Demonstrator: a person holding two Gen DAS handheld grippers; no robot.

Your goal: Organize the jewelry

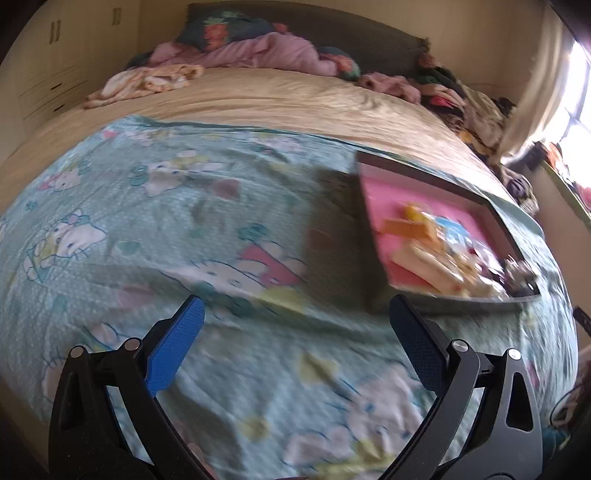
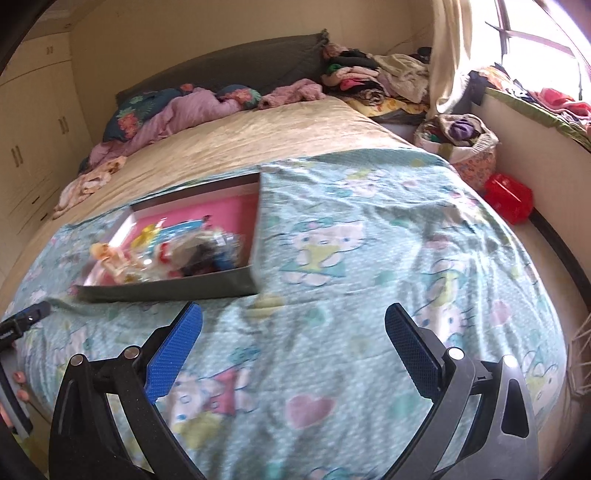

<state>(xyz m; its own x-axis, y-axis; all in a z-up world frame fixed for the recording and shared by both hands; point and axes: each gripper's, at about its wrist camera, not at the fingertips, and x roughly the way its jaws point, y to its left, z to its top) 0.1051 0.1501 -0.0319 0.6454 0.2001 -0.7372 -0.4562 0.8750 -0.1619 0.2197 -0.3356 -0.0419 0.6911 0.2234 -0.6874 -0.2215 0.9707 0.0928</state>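
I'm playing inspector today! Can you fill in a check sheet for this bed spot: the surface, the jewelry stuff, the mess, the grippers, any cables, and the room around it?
Surface: bed with a teal cartoon-cat sheet over a beige cover.
Job's things: shallow box with pink lining on the sheet, holding a blurred heap of small packets and trinkets.
Clutter: clothes piled at the headboard; red container beside the bed.
Grippers: left gripper open, empty; right gripper open, empty, both above the sheet.
Cables: nothing seen.
Surroundings: cream wardrobes, bright window with curtain.
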